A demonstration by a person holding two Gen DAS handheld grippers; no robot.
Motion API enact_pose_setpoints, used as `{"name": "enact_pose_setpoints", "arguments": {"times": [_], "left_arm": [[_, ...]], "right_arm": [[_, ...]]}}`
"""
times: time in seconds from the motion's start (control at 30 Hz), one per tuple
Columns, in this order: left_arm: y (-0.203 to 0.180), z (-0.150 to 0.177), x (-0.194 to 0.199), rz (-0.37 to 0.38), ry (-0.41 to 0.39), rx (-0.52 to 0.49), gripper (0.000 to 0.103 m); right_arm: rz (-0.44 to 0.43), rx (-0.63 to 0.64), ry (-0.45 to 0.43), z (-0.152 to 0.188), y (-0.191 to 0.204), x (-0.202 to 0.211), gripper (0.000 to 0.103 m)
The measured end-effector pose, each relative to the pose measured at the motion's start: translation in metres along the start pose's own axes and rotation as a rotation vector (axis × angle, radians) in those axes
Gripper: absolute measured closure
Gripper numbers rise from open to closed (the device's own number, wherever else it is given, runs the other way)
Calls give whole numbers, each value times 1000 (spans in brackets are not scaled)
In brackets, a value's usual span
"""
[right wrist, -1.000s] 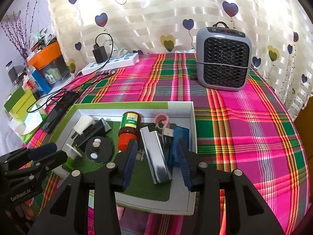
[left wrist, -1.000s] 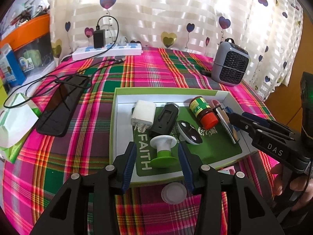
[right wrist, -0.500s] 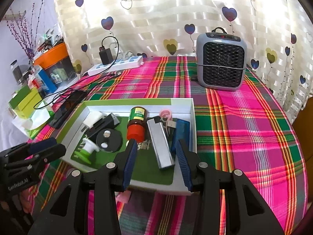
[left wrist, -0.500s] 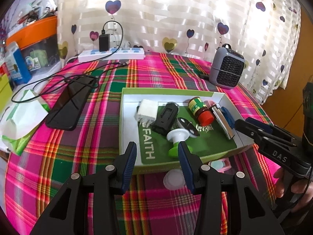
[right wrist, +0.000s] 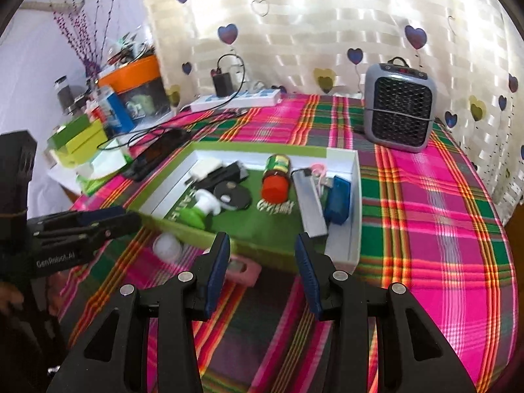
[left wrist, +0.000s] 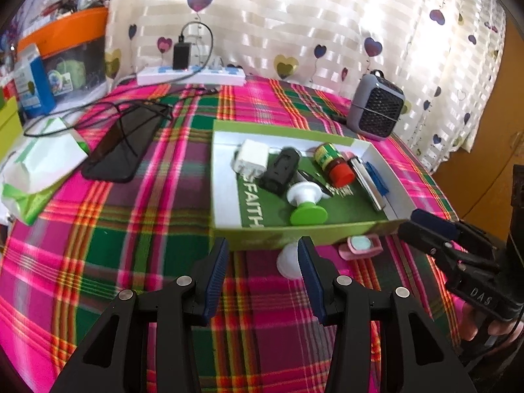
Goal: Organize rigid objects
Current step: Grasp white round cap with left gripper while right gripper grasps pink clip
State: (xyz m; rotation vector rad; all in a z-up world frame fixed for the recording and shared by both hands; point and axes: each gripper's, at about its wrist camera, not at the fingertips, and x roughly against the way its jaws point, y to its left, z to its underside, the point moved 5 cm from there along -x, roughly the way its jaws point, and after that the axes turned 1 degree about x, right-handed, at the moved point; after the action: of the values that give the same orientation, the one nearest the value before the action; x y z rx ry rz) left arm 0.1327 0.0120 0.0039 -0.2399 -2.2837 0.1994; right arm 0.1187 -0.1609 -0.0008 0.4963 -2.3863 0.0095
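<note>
**Two loose pieces left outside the box**

Left wrist view: the left hand-held gripper (left wrist: 262,262) hangs released and empty over the plaid table (left wrist: 131,229), just short of the green box (left wrist: 294,232). Inside the box lie a white plug (left wrist: 250,159), a black clip (left wrist: 280,173), a red-capped bottle (left wrist: 334,165), a lighter (left wrist: 365,180) and a green-and-white spool (left wrist: 306,206). Outside, against the near wall, sit a white cap (left wrist: 288,263), partly behind one blue pad, and a pink case (left wrist: 360,245). The right hand-held gripper (left wrist: 425,226) shows at the right edge; its jaws look nearly together, though from this side I cannot be sure.

Right wrist view: here the right hand-held gripper (right wrist: 262,258) plainly stands released and empty, aimed at the near wall of the box. The pink case (right wrist: 244,270) lies just beside its left pad; the cap (right wrist: 168,247) is further left, near the left gripper's tips. This view also shows a blue block (right wrist: 337,196) by the lighter, and a grey heater (right wrist: 398,104) well behind.

Judging by this, the step in hand is collecting the stragglers: the next move calls for lowering a gripper around the cap or case, closing, then lifting over the wall.
</note>
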Motion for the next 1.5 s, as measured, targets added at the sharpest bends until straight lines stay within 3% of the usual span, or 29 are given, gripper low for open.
{"name": "enact_pose_setpoints", "arguments": {"times": [0.27,0.57,0.77,0.97,1.2,1.5], "left_arm": [[-18,12,-11,21,38,-53,60],[-32,14,-31,-10,87,-106,60],[-29,12,-36,-31,90,-84,60],[-21,12,-34,-1,85,-44,69],[-11,15,-30,15,82,-12,70],[5,16,-24,16,81,16,70]], "right_arm": [[-24,20,24,12,9,-2,60],[-20,0,34,16,5,-3,60],[-22,1,53,18,5,-8,60],[-30,34,80,19,10,-18,60],[-29,81,115,19,15,-29,60],[-98,154,154,27,36,-32,60]]}}
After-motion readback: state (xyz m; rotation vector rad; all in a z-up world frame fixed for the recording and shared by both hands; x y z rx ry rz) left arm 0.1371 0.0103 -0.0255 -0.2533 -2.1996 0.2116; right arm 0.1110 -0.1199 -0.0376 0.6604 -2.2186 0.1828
